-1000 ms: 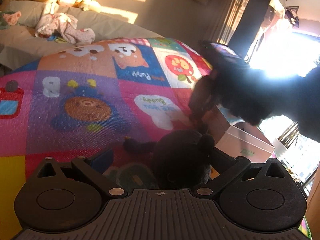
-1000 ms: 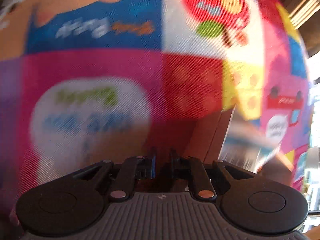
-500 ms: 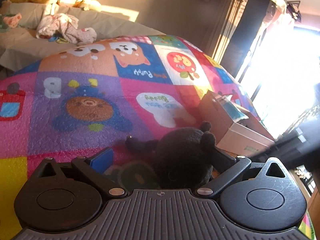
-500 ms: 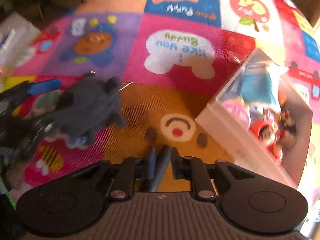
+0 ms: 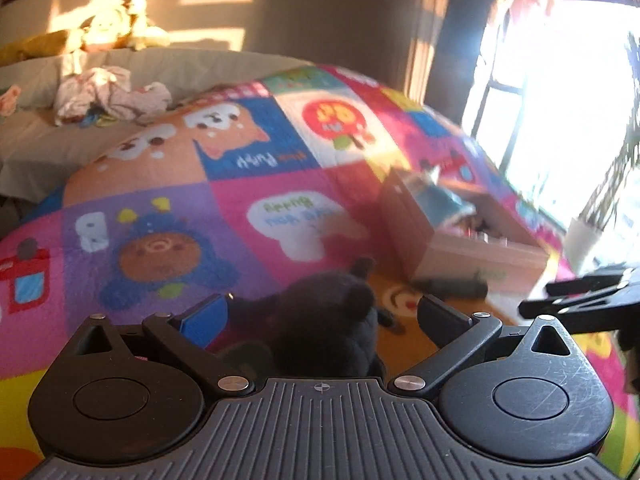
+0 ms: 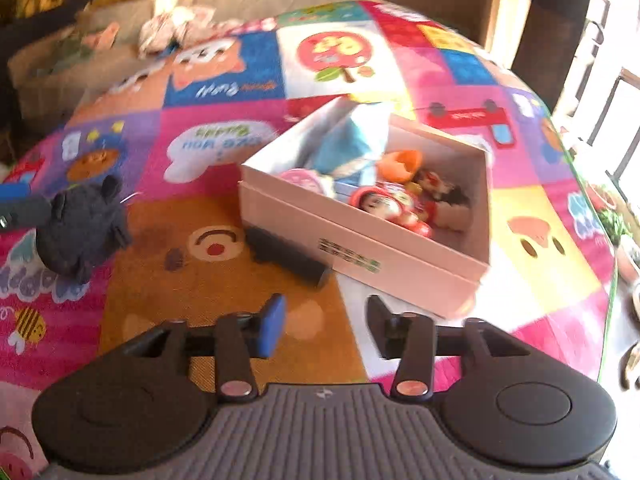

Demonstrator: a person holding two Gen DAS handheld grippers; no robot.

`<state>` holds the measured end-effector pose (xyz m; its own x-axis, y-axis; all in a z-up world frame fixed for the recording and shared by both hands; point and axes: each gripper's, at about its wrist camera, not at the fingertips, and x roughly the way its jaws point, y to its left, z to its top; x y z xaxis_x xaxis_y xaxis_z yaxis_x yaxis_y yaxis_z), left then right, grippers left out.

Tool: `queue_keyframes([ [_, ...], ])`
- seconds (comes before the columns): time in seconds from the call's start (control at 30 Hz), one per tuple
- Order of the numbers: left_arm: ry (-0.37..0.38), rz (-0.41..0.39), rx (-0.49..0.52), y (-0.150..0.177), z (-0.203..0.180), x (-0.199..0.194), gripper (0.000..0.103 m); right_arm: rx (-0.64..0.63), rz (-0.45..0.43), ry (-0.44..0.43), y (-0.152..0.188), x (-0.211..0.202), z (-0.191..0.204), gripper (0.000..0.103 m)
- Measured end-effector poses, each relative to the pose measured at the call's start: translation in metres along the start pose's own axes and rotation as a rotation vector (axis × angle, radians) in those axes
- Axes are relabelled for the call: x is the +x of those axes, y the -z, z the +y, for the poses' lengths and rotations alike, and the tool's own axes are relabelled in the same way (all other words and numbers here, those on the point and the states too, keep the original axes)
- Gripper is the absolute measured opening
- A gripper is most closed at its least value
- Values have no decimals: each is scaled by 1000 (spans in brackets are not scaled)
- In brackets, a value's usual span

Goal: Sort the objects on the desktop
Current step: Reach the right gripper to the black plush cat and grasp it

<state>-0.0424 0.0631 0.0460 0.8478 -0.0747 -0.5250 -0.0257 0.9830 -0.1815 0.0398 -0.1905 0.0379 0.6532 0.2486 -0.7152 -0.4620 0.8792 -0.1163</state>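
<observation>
I see the mat [image 6: 224, 280] under everything, with the box [image 6: 400, 264] of toys on it. My left gripper [image 5: 320, 312] sits spread around the dark plush [image 5: 332, 320]. My right gripper [image 6: 324, 320] hangs apart, empty. A black cylinder [image 6: 288, 256] lies against the box.

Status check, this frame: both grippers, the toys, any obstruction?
Left gripper open around dark plush toy. Right gripper open, empty. Black cylinder against pink box.

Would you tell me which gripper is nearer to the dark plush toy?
Left. The left gripper has its open jaws around the dark plush toy; the right gripper hangs open, off to its right.
</observation>
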Motion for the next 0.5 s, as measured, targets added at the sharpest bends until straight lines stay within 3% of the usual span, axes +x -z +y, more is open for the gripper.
queue_keyframes([
  [0.03,-3,22,11,2,-4,5,103,17,-10,1,6,-2,-3,63],
  [0.17,31,95,0,5,-15,21,103,91,-7,-9,30,0,-13,71],
  [0.3,60,72,71,6,-38,21,103,177,-7,3,51,7,-26,80],
  [0.5,314,90,183,8,-75,13,103,246,16,3,64,18,-36,82],
])
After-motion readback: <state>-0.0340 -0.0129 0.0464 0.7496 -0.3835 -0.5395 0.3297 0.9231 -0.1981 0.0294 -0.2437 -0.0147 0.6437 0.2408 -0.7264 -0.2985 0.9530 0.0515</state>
